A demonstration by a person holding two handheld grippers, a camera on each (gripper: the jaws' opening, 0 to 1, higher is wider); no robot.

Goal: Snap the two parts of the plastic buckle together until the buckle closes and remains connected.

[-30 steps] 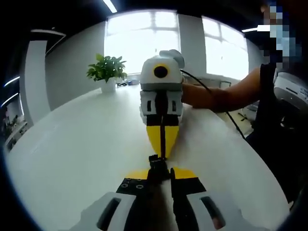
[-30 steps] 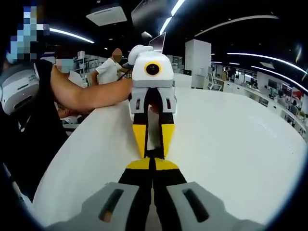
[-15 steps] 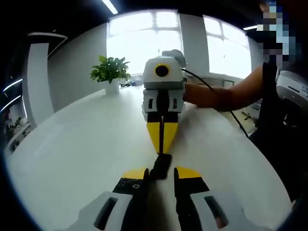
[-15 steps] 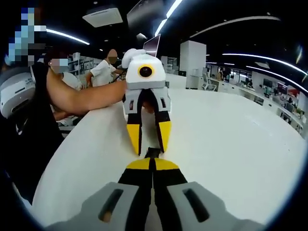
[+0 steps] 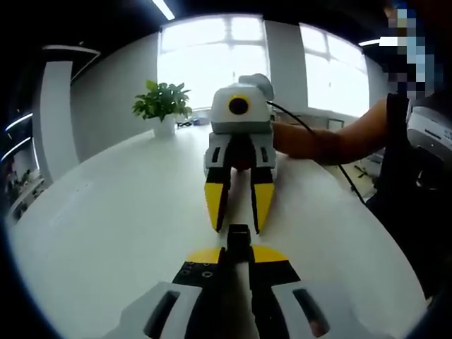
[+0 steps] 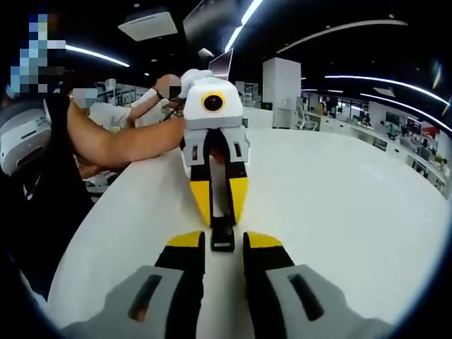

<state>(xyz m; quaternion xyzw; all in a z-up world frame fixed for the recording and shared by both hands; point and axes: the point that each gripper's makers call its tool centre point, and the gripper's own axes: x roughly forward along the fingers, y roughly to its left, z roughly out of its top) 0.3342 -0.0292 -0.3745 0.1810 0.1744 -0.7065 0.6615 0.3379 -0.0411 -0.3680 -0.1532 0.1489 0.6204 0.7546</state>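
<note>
The buckle (image 5: 238, 239) is the landmark: a small black piece held above the white table (image 5: 106, 226), between the 2 grippers, which face each other tip to tip. Its long axis runs along the line joining them.

In the left gripper view, the left gripper (image 5: 237, 256) is clamped on the buckle's near end, its yellow-tipped jaws drawn close together around the black plastic. The right gripper (image 5: 240, 227) stands just beyond the buckle's far end with its jaws spread, one on each side of it and touching nothing.

In the right gripper view, the same layout reads in reverse: the right gripper (image 6: 222, 241) has its jaws parted, with the buckle (image 6: 222, 233) lying in the gap, and the left gripper (image 6: 219, 220) pinches the buckle's far end.

Whether the 2 halves are already locked cannot be told; the buckle reads as 1 dark block with no visible seam or gap. As a judgement, the left gripper alone carries it now, and the right would need only to close along that shared axis to regrip or test the joint.

A plant (image 5: 162, 106) stands well behind the buckle.
</note>
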